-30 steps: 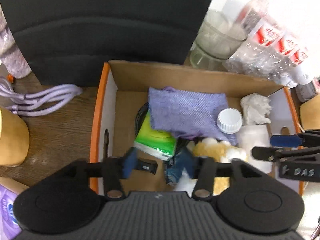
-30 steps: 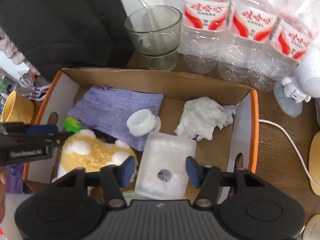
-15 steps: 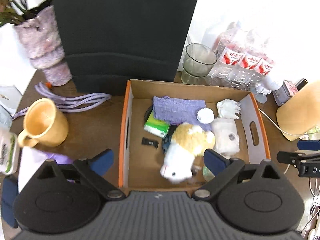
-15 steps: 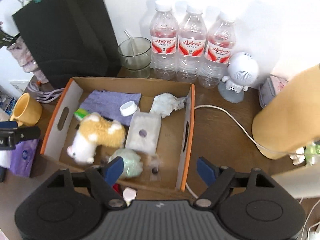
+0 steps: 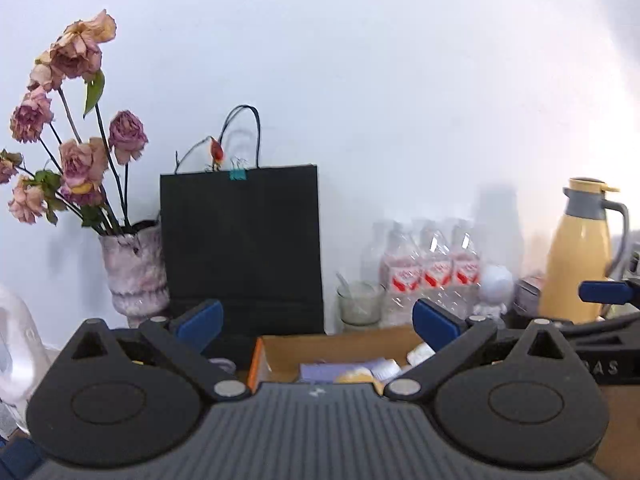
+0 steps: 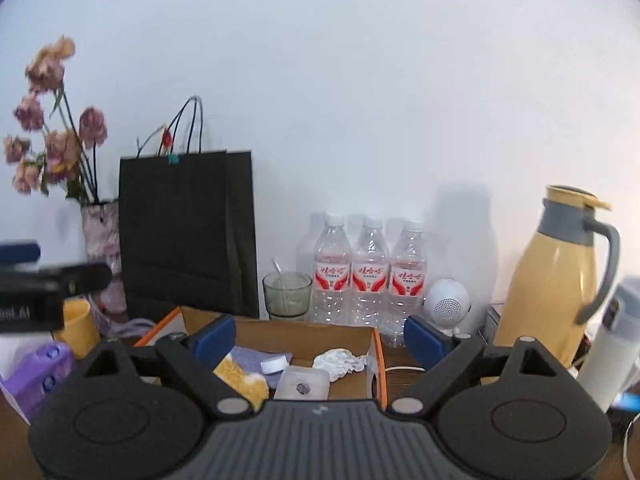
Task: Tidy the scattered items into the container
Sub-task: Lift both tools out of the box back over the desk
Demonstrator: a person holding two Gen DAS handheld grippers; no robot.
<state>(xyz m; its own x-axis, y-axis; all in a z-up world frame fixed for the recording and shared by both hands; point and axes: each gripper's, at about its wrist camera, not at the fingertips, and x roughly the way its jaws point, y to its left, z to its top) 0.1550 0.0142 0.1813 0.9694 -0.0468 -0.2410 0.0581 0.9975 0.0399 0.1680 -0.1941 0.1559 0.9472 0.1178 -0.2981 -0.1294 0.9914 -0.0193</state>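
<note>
Both grippers level, looking over the box [image 6: 376,354] toward the back wall. Left gripper [image 5: 318,322] jaws spread wide, just been opening, nothing between them. Right gripper [image 6: 320,338] jaws also wide, just been opening, nothing held.

Box open on the desk [image 6: 404,380], orange-edged. Inside: plush toy [image 6: 240,378] at near left, purple cloth [image 6: 250,356] behind it, white cap [image 6: 274,365] on the cloth, clear packet [image 6: 304,386], crumpled tissue [image 6: 340,362] at right.

Around the box: black bag [image 6: 186,236] behind left; vase [image 5: 134,270] of dried roses beside it; glass [image 6: 287,295]; three bottles [image 6: 370,272]; white speaker [image 6: 447,306]; yellow jug [image 6: 554,280] far right. Yellow mug [image 6: 76,326] and purple pack [image 6: 40,376] left of the box, outside it. White cable [image 6: 400,369] on the desk right of the box
</note>
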